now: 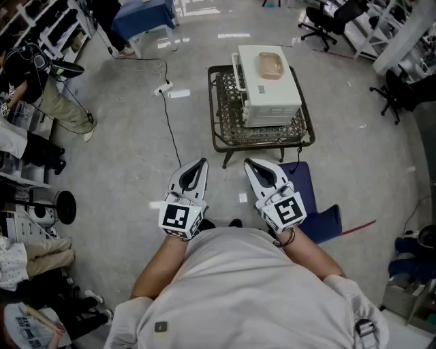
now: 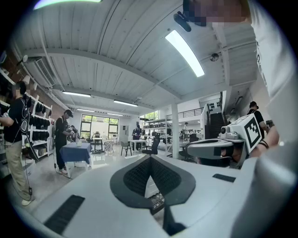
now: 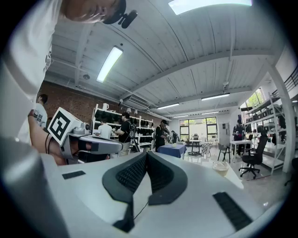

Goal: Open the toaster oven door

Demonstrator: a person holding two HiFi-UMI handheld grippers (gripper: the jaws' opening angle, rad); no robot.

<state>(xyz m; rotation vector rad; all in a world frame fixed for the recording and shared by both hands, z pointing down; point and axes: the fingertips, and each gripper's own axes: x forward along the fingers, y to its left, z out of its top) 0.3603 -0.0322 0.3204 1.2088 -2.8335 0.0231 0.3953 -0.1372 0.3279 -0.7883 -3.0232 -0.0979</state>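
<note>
A white toaster oven (image 1: 271, 90) stands on a low metal lattice table (image 1: 230, 133) ahead of me, with a clear shallow container (image 1: 270, 65) on its top. A pale bar that looks like a handle runs along the oven's left side (image 1: 236, 76). My left gripper (image 1: 201, 163) and right gripper (image 1: 248, 163) are held side by side in front of my body, short of the table and apart from the oven. Both point level toward it, and both are shut with nothing between the jaws. The left gripper (image 2: 150, 157) and the right gripper (image 3: 146, 153) show closed pads in their own views.
A blue bag (image 1: 310, 204) lies on the floor at the table's near right corner. A power strip with a black cable (image 1: 163, 88) lies on the floor to the left. People stand by the shelves (image 1: 27, 102) at far left. Office chairs (image 1: 327, 20) stand at the back right.
</note>
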